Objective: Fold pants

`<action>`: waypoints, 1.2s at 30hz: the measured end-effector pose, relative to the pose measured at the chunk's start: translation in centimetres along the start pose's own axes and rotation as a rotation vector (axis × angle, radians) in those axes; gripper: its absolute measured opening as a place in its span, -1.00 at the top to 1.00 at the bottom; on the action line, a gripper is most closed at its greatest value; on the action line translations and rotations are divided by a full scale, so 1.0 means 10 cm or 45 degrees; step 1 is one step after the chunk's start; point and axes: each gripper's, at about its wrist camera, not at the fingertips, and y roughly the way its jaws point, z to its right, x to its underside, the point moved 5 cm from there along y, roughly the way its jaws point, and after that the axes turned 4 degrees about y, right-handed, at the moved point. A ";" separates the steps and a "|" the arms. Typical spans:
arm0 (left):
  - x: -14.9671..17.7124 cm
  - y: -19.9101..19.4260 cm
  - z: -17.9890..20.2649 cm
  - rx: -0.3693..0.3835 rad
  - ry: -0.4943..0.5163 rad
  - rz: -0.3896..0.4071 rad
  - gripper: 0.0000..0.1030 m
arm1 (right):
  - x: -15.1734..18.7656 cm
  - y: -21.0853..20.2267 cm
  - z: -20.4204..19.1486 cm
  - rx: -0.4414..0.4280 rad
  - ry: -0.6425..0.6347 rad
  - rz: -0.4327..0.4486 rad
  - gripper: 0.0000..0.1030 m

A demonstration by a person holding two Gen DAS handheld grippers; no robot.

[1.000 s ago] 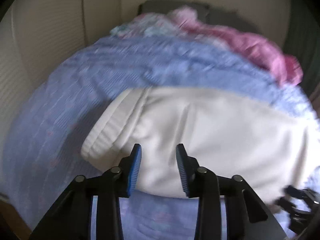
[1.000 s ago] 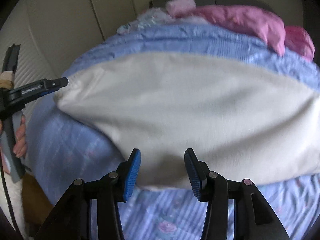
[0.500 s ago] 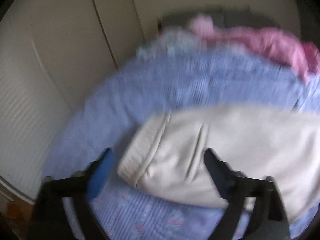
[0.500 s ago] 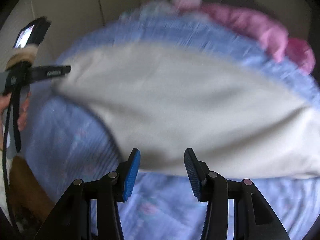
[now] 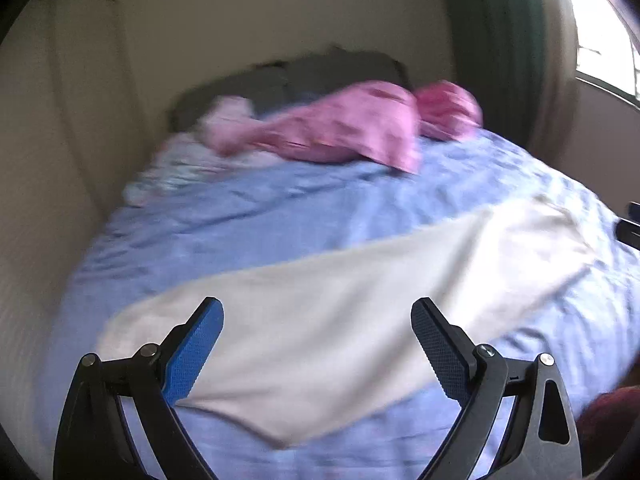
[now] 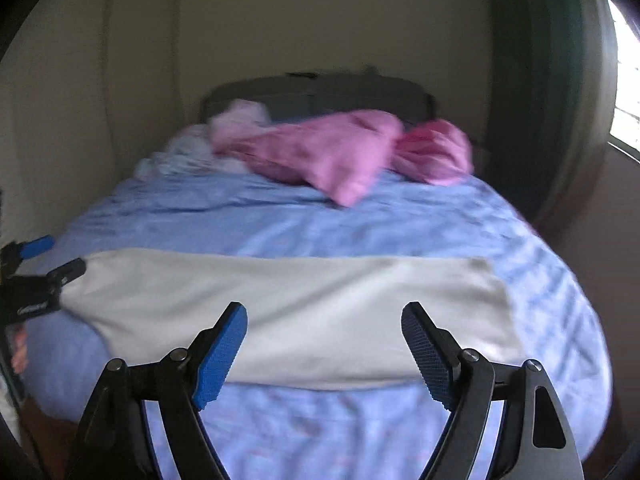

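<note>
1. Seeing the cream pants (image 6: 288, 312) lying as a flat band across the blue bed (image 6: 320, 224), I keep both jaws spread wide, gripping nothing.
2. I'd bring the right gripper (image 6: 324, 354) to the right end and the left gripper (image 5: 316, 346) to the left, pinching every layer before folding.

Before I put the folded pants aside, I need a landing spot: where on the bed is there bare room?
Free: the blue sheet between the cream pants and the pink bedding, and the strip nearer than the pants. Crowded: the headboard end, with the pink bedding and pale clothes.
</note>
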 end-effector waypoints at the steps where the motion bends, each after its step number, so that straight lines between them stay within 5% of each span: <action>1: -0.02 0.09 0.20 0.056 0.002 -0.041 -0.86 | 0.00 0.03 0.13 0.002 0.011 -0.008 -0.57; 4: -0.03 0.23 0.65 0.130 0.023 -0.123 -0.84 | 0.10 0.16 0.75 0.040 0.107 -0.042 -0.57; 9: -0.01 0.36 1.31 0.172 0.094 -0.113 -0.84 | 0.36 0.30 1.46 0.063 0.239 -0.019 -0.57; 14: -0.04 0.74 1.62 0.171 0.015 -0.104 -0.77 | 0.75 0.51 2.03 0.053 0.416 -0.015 -0.57; 20: 0.17 1.36 1.81 0.233 -0.117 -0.256 -0.67 | 0.98 0.85 2.32 0.023 0.527 -0.011 -0.57; 24: 0.46 1.59 2.00 0.281 -0.082 -0.361 -0.53 | 1.10 1.08 2.47 -0.018 0.633 -0.034 -0.57; 36: 0.74 1.53 2.38 0.122 0.195 -0.278 -0.60 | 1.24 1.74 2.82 -0.157 0.927 -0.082 -0.57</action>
